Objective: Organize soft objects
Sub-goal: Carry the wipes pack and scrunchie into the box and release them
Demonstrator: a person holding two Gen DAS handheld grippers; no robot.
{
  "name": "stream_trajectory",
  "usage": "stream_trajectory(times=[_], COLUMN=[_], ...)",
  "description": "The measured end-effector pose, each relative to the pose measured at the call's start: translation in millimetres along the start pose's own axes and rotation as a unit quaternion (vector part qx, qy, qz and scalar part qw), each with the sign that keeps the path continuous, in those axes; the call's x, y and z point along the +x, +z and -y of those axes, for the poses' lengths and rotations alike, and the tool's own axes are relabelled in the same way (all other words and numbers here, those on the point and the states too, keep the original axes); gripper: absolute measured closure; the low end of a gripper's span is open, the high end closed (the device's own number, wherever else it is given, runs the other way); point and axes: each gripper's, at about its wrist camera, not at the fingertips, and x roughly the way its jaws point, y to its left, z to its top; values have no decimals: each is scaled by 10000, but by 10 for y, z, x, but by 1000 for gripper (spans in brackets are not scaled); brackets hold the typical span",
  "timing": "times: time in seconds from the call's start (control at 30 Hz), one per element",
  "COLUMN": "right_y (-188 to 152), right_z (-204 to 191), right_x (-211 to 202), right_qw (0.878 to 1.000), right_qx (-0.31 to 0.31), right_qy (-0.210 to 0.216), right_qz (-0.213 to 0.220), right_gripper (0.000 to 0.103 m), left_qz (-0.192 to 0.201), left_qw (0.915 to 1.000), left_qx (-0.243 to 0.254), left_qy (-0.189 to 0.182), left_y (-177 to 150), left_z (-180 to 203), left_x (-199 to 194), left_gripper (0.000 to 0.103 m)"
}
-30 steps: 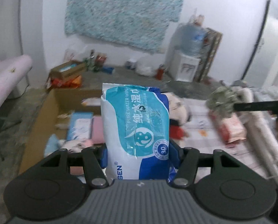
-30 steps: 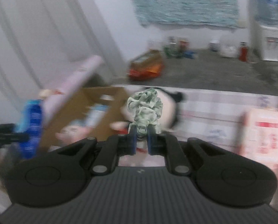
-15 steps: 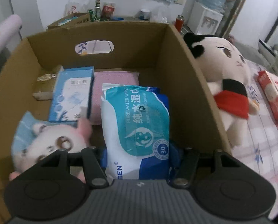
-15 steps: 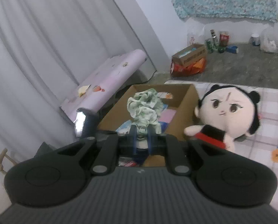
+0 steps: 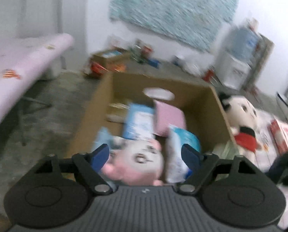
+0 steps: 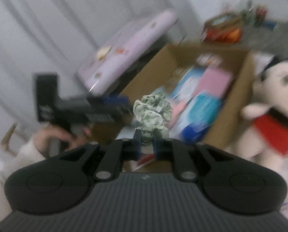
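Since the earlier frame the wet wipes pack (image 5: 179, 150) had left the left gripper (image 5: 144, 154): it had been clamped between the pads, and now it lay inside the cardboard box (image 5: 217, 108), against the right wall, just beside the pink-and-white plush toy (image 5: 138, 160). The left gripper's jaws had just been opening and stood wide apart with nothing gripped between them, above the box's near end. Both views were motion-blurred. The right gripper (image 6: 147, 145) was closed tight on a green-and-white scrunchie (image 6: 152, 112), which bunched up above the fingertips over the near edge of the box. Also in the box: a blue-and-white packet (image 5: 138, 121) and a pink pack (image 5: 170, 118) further back. A black-haired plush doll (image 5: 240, 121) with a red scarf sat outside, touching the box's right wall. In the right wrist view, a hand (image 6: 57, 135) in a white sleeve held the left gripper's black handle at the left.
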Motion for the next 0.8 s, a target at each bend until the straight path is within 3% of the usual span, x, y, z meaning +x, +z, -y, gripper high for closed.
stream_trajectory(times=[0.07,0.13,0.27,0.33,0.4,0.43,0.47,0.5,0.57,0.67,0.73,0.8], right_y=[-40,-96,-213,-221,-218,-212,-227,-236,-275,-317,-283,-294], right_z=[-46,-81,-220,-308,-461,-487,-539,-587,-693,-758,-734,-708], right_x=[315,606,1008,1084,1162,1212,1259,1282,1268,1105,953,731], right_qw=[9978,9932,9819,9747,9625,9534,9417,9321,9177,9052,9118,9203], right_qx=[140,199,-223,-568,-1105,-1363,-1645,-1843,-2292,-2795,-2825,-2641], right_qy=[341,335,-265,-536,-1122,-1341,-1522,-1730,-2030,-2421,-2433,-2595], right_qz=[-543,-1101,-1863,-2096,-2210,-2336,-2508,-2595,-2531,-2094,-1720,-1264], right_gripper=[92,92,94,89,87,83,68,61,46,42,41,35], left_qz=[141,209,240,222,204,204,204,201,210,217,193,109], left_qw=[9999,9997,9992,9987,9982,9980,9978,9977,9974,9971,9966,9959], left_qx=[-66,-34,177,298,420,473,518,568,657,731,740,668], left_qy=[-26,-99,-275,-355,-380,-371,-347,-319,-205,63,312,594], left_y=[-12,-40,-87,-95,-110,-122,-129,-146,-185,-240,-263,-281], left_z=[-33,14,174,256,310,328,343,347,324,214,90,-67], left_x=[-129,-207,-266,-261,-246,-253,-256,-256,-267,-276,-235,-176], left_gripper=[20,20,20,20,18,17,16,16,16,16,15,14])
